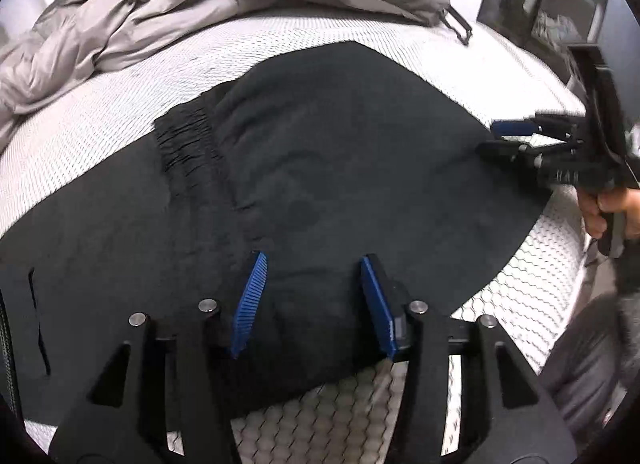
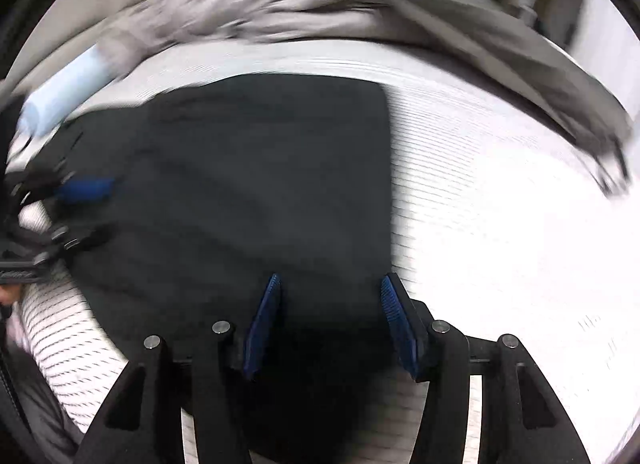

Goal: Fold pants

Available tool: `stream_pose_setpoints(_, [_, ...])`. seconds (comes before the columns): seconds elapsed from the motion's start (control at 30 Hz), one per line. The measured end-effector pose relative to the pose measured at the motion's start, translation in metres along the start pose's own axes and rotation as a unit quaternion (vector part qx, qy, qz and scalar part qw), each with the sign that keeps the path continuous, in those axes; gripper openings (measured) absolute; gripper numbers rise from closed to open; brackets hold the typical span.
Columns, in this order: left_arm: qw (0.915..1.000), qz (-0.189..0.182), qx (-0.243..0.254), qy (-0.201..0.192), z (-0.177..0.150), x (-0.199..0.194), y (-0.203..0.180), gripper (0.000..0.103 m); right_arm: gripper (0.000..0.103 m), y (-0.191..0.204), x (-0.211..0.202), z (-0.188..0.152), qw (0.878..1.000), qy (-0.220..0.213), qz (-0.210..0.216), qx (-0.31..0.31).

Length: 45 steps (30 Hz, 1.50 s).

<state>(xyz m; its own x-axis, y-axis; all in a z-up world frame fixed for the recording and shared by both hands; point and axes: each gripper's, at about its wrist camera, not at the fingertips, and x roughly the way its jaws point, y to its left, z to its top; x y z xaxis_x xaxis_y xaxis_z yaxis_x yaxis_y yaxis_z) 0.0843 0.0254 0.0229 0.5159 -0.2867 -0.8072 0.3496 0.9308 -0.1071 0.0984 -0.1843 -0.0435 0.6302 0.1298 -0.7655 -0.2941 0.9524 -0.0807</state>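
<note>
Duvet [image 1: 120, 24], grey and rumpled, lies at the mattress's [image 1: 100, 112] far left. Black pants [image 1: 320, 168] lie folded flat mid-mattress, elastic waistband [image 1: 188, 140] showing. Left hand-held gripper [image 1: 308, 304] hovers spread over their near edge; right hand-held gripper [image 2: 332, 320], also spread, is at their right edge.

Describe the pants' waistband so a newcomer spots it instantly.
Start at the white mesh-patterned mattress, then the black pants spread across it. The waistband is the gathered, ribbed strip left of centre, the only puckered part of otherwise smooth fabric.
</note>
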Motion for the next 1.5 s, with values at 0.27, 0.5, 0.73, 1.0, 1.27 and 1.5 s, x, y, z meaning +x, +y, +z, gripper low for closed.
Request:
stream_pose_setpoints(0.27, [0.9970, -0.024, -0.071, -0.019, -0.001, -0.014, 0.028, 0.052, 0.056, -0.091, 0.012, -0.023, 0.927, -0.010, 0.267, 0.264])
stream_pose_setpoints(0.5, [0.9954, -0.026, -0.091, -0.020, 0.010, -0.005, 0.027, 0.052, 0.008, -0.077, 0.039, -0.004, 0.910, -0.012, 0.314, 0.270])
stream_pose_setpoints(0.73, [0.9966, -0.023, -0.078, -0.018, 0.019, -0.008, 0.013, 0.052, 0.011, -0.106, -0.001, 0.000, 0.927, -0.047, 0.246, 0.278])
stream_pose_setpoints(1.0, [0.9904, 0.004, -0.093, -0.102, 0.026, -0.032, 0.005, 0.052, 0.032, -0.149, -0.012, -0.029, 0.908, -0.058, 0.222, 0.350])
stream_pose_setpoints(1.27, [0.9986, -0.011, -0.005, -0.051, 0.031, 0.018, -0.068, 0.052, 0.045, -0.052, -0.032, -0.001, 0.964, -0.050, 0.206, 0.161])
stream_pose_setpoints(1.5, [0.9988, 0.003, 0.046, 0.018, 0.006, 0.028, -0.074, 0.052, 0.046, -0.006, 0.002, -0.005, 0.996, 0.010, 0.088, -0.014])
